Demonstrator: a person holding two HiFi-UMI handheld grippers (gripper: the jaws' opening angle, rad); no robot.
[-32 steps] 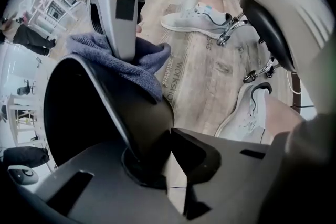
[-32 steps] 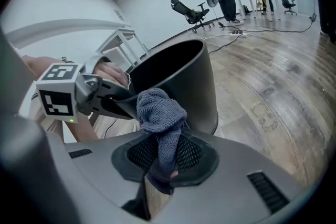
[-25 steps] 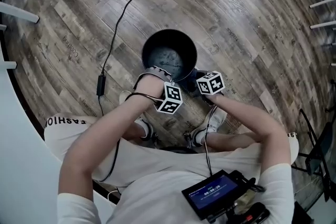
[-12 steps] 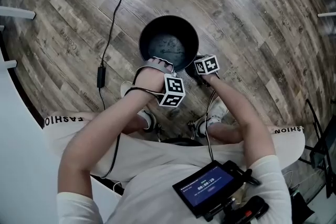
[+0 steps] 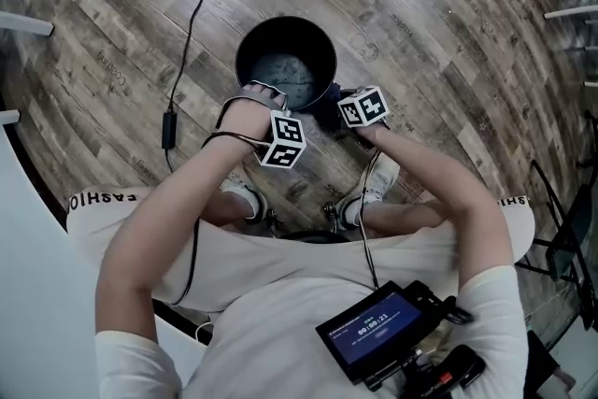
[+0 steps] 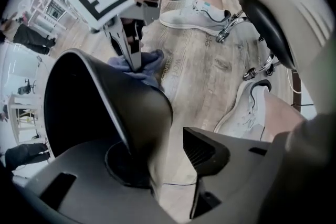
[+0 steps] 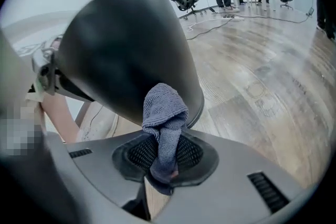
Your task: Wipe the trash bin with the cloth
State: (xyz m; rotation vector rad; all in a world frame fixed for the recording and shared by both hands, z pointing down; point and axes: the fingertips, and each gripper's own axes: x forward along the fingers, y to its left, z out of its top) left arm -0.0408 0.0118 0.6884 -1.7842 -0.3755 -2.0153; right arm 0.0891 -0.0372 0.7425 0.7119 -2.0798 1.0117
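Observation:
The black trash bin point(image 5: 285, 61) stands on the wooden floor in front of the person's feet. My left gripper point(image 6: 163, 157) points down over its near left rim. Its jaws have just been opening and the bin wall point(image 6: 131, 107) stands between them, with a gap to the right pad, so it is open. Its marker cube point(image 5: 282, 140) shows in the head view. My right gripper point(image 7: 165, 165) is shut on a folded blue-grey cloth point(image 7: 164, 113), which lies against the bin's outer wall point(image 7: 126, 44) low on the near right side. The left gripper view shows that cloth point(image 6: 144, 63) too.
A black cable point(image 5: 192, 33) with a small block point(image 5: 168, 128) runs over the floor left of the bin. The person's shoes point(image 5: 378, 178) and a stool base point(image 5: 313, 234) lie just behind the bin. A chair frame point(image 5: 561, 229) stands at the right.
The bin and both hands sit higher and further left in the head view. Relative to the bin, neither gripper has visibly shifted.

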